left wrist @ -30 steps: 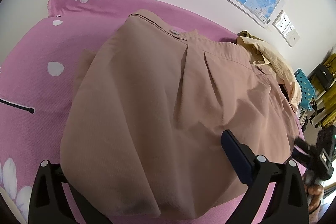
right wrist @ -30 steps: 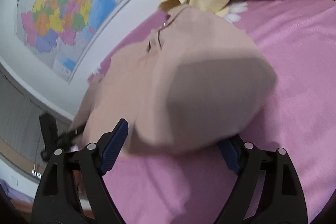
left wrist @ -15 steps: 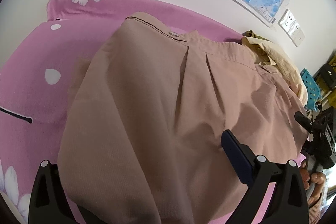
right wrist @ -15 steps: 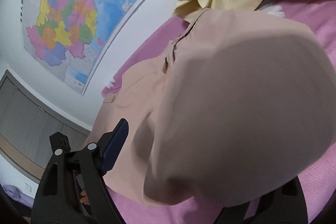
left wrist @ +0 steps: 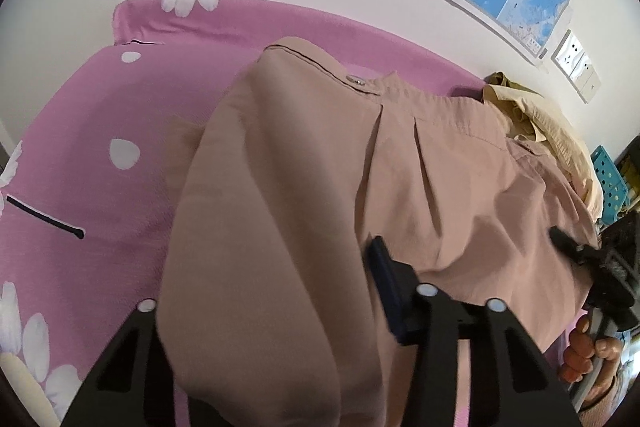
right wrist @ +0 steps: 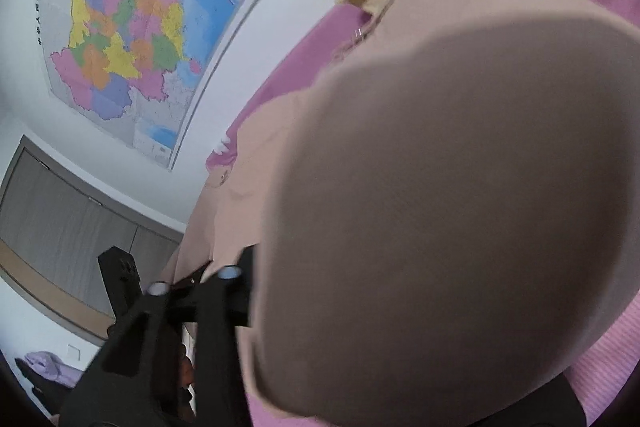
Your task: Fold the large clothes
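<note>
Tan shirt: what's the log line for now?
step: grasp | tan shirt: on pink sheet | left gripper, right gripper: jaws just closed onto shirt

Your left claw (left wrist: 276, 307) is black plastic: angular arms with cut-out slots, round silver screw heads, a dark blue pad on one finger. Your right claw (right wrist: 248, 283) is the same black, with two silver screws.

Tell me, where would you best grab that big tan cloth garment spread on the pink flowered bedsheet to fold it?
Probably by its near hem, one hold toward each corner, coming from the near edge of the pink flowered bedsheet. The big tan cloth garment lies spread out with its buttoned end toward the wall, so the loose hem faces you and can be lifted over.
</note>
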### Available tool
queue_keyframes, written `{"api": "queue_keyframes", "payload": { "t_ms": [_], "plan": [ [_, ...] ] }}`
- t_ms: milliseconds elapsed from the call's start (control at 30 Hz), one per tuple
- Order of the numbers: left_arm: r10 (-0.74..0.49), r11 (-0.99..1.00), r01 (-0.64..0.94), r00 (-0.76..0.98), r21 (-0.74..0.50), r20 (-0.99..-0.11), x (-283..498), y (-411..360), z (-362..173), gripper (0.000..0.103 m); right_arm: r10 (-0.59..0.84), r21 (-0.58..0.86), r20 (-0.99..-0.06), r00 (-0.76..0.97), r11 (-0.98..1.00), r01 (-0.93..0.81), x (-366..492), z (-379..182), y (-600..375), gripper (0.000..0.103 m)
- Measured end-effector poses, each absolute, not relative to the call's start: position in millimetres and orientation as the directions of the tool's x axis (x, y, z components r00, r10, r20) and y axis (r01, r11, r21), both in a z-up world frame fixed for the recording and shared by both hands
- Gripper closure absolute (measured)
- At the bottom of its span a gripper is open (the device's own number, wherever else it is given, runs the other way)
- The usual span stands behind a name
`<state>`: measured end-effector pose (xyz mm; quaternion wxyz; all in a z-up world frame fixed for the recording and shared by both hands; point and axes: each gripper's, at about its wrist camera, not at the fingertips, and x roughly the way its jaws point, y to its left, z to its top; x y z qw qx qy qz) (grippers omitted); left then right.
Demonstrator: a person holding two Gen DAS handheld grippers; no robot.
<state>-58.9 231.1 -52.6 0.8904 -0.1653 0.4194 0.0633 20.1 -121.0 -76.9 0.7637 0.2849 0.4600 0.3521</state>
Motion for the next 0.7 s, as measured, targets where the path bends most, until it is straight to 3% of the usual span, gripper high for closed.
{"api": "queue_keyframes", "payload": {
  "t_ms": [333, 367, 400, 467, 633, 667, 700],
  "plan": [
    [-0.109, 0.910, -0.234, 0.663, -0.343, -0.741, -60.2, 246.0, -51.9, 0.076, 0.830, 0.795, -0.472, 0.299, 0.547, -0.264, 25.7, -80.4, -120.8, 0.070],
    [-0.117, 0.908, -0.230, 0.663, -0.350, -0.740, -61.0, 246.6, -52.1, 0.074, 0.832, 0.797, -0.469, 0.297, 0.544, -0.263, 25.3, -81.0, -121.2, 0.070],
    [-0.146, 0.906, -0.210, 0.660, -0.368, -0.737, -62.5, 246.4, -53.3, 0.059, 0.834, 0.799, -0.466, 0.296, 0.541, -0.263, 25.0, -81.4, -121.3, 0.070],
    [-0.203, 0.893, -0.184, 0.651, -0.412, -0.731, -65.6, 246.2, -57.5, 0.038, 0.837, 0.803, -0.463, 0.293, 0.536, -0.262, 24.4, -81.9, -121.2, 0.070],
    [-0.219, 0.883, -0.174, 0.669, -0.436, -0.710, -68.2, 244.8, -60.4, 0.038, 0.839, 0.805, -0.455, 0.298, 0.530, -0.266, 25.4, -80.1, -118.5, 0.065],
    [-0.217, 0.881, -0.177, 0.673, -0.439, -0.707, -66.2, 244.8, -59.9, 0.044, 0.837, 0.802, -0.457, 0.300, 0.534, -0.269, 25.6, -79.4, -116.7, 0.064],
    [-0.196, 0.884, -0.195, 0.670, -0.425, -0.716, -62.7, 244.2, -60.1, 0.061, 0.834, 0.798, -0.461, 0.304, 0.539, -0.270, 26.0, -78.9, -115.2, 0.063]
  ]
}}
